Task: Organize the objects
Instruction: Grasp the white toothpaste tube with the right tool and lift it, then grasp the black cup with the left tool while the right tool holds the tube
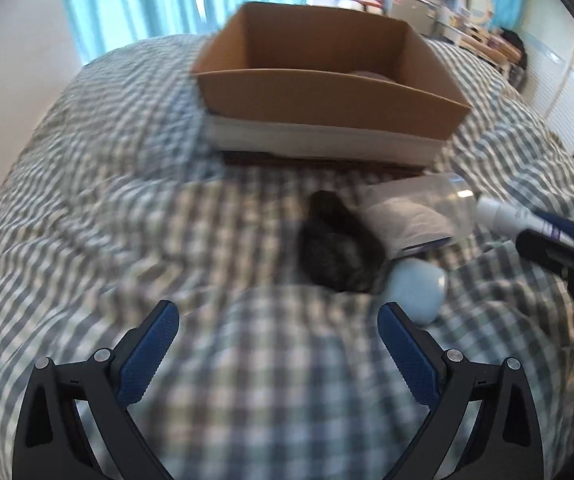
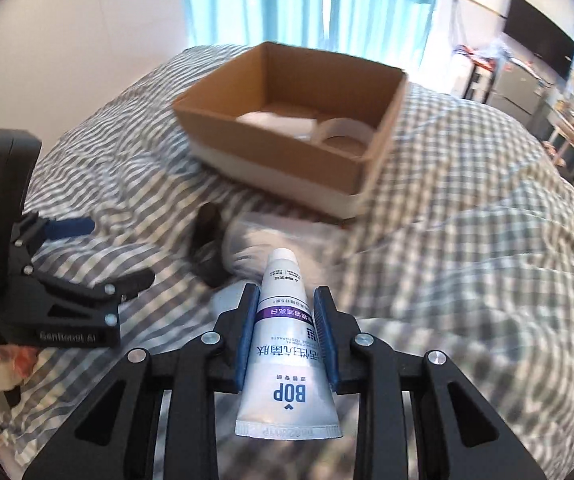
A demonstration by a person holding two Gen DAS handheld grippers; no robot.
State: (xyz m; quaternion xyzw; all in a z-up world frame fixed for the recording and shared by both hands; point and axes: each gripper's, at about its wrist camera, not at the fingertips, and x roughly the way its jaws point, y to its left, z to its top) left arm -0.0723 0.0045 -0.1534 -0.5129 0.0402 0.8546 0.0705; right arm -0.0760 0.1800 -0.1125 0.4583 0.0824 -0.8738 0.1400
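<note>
My right gripper (image 2: 285, 300) is shut on a white BOP toothpaste tube (image 2: 287, 344), held above the checked bedspread; tube and gripper also show in the left wrist view (image 1: 527, 216). My left gripper (image 1: 278, 316) is open and empty, low over the bed, short of a black furry object (image 1: 339, 248), a pale blue round object (image 1: 417, 284) and a clear packet with white contents (image 1: 411, 212). An open cardboard box (image 1: 327, 96) sits beyond them; in the right wrist view the box (image 2: 287, 152) holds a roll of tape (image 2: 341, 132) and white items.
The checked bedspread (image 1: 127, 200) is rumpled and soft. Curtained windows (image 2: 307, 0) stand behind the bed. Furniture and a dark screen (image 2: 539, 44) stand at the far right. The left gripper shows at the left of the right wrist view (image 2: 67, 280).
</note>
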